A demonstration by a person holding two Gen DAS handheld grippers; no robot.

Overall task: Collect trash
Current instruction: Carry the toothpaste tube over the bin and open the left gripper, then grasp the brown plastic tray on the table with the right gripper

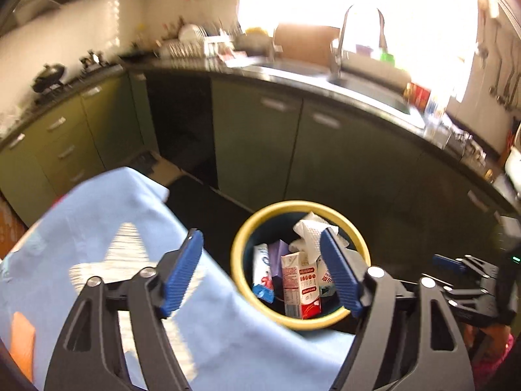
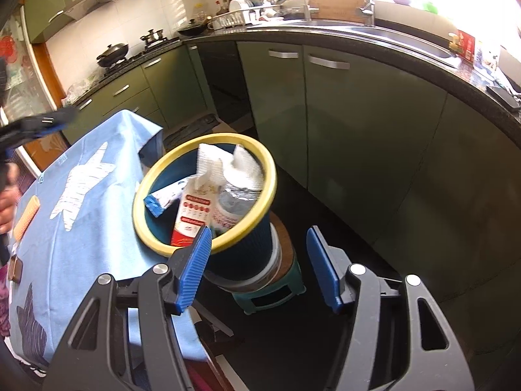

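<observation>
A dark blue trash bin with a yellow rim [image 1: 239, 280] [image 2: 143, 192] stands beside the blue-clothed table [image 1: 107, 228] [image 2: 84, 208]. Inside it are a red and white carton [image 1: 301, 288] [image 2: 192, 220], a blue and white wrapper [image 1: 263, 268] [image 2: 164, 198], crumpled white paper towel [image 1: 309, 231] [image 2: 228, 166] and a plastic bag [image 2: 232, 208]. My left gripper [image 1: 260, 254] is open and empty above the bin. My right gripper [image 2: 257, 247] is open and empty just right of the bin; it also shows in the left wrist view [image 1: 456, 267]. An orange wafer [image 2: 27, 216] [image 1: 22, 335] and a brown piece [image 2: 14, 268] lie on the table.
The bin sits on a green stool [image 2: 270, 296]. Green kitchen cabinets [image 2: 358, 123] with a dark counter and sink [image 2: 407, 40] run behind and to the right. A stove with a wok [image 2: 112, 53] is at the left. The floor between is dark.
</observation>
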